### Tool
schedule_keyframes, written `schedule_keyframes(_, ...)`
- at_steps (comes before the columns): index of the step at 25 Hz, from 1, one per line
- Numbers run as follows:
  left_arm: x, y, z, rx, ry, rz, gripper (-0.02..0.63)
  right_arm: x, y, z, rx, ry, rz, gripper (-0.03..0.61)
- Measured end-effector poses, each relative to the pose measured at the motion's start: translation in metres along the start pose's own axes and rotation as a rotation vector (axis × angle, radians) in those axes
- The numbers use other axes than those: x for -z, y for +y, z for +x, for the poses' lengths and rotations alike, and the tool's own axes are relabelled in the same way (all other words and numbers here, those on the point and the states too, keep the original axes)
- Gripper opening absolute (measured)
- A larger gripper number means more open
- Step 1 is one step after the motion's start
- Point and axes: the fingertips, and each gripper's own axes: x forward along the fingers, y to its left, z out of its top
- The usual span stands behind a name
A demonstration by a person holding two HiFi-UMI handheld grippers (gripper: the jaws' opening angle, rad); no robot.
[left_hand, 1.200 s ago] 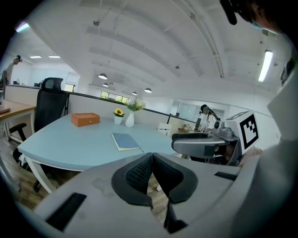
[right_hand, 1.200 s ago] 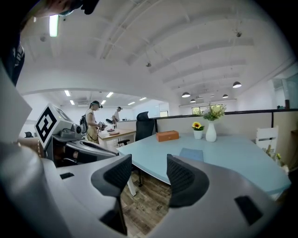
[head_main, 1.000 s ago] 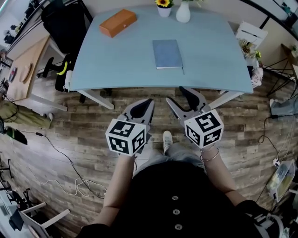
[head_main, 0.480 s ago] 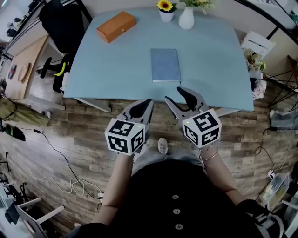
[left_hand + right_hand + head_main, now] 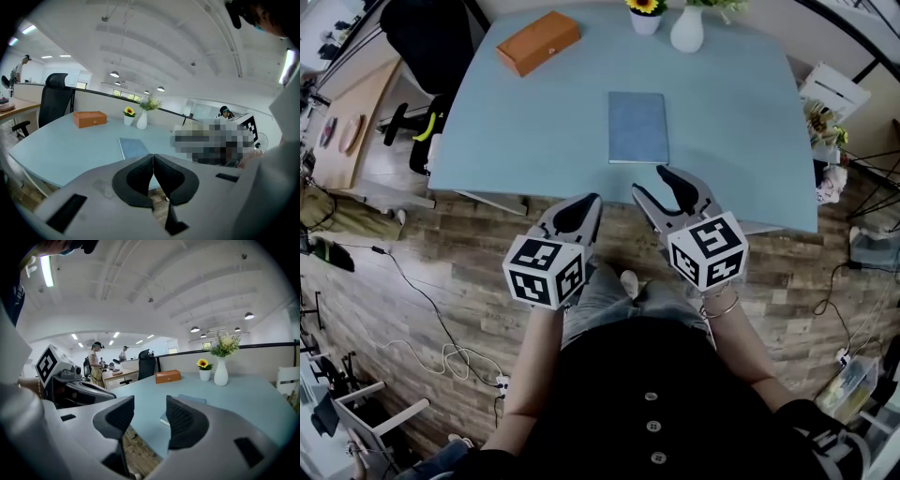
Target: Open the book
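Closed blue-grey book [image 5: 638, 127] lies flat, upper centre of head view, on pale blue table [image 5: 534, 122], well apart from both claws.
Left gripper [image 5: 581, 208]: jaws pressed together, nothing between.
Right gripper [image 5: 661, 187]: jaws moderately apart, empty.
Both low-centre, at table's near edge.
Book looks thin, light, smooth cover; likely slides if pushed.
Best hold: free cover edge near corner; spine side unclear.

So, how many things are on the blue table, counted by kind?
book: 1
orange box: 1
white vase: 1
sunflower pot: 1
Total: 4
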Motion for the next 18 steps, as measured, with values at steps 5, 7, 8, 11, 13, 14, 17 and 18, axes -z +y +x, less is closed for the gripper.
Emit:
schedule_keyframes(5,0.005,0.003,0.002,0.006,0.018,-0.007,0.012,0.007,-0.001,0.004,0.002,0.014,0.017,0.196)
schedule_keyframes(7,0.004,0.004,0.003,0.01,0.016,-0.011,0.013,0.007,-0.002,0.006,0.006,0.016,0.018,0.196)
schedule_keyframes(8,0.004,0.005,0.005,0.013,0.017,-0.011,0.012,0.008,-0.003,0.007,0.009,0.018,0.02,0.196)
schedule_keyframes(11,0.004,0.007,0.008,0.02,0.023,-0.014,0.012,0.01,-0.005,0.009,0.016,0.026,0.029,0.196)
schedule_keyframes(13,0.002,0.011,0.011,0.022,0.024,-0.02,0.012,0.012,-0.007,0.011,0.019,0.035,0.031,0.196)
schedule_keyframes(14,0.001,0.013,0.014,0.025,0.025,-0.021,0.012,0.012,-0.01,0.014,0.022,0.04,0.031,0.196)
schedule_keyframes(17,0.0,0.023,0.022,0.034,0.03,-0.027,0.013,0.013,-0.018,0.023,0.039,0.051,0.038,0.196)
schedule_keyframes(18,-0.001,0.026,0.026,0.038,0.034,-0.031,0.012,0.013,-0.02,0.027,0.044,0.055,0.041,0.196)
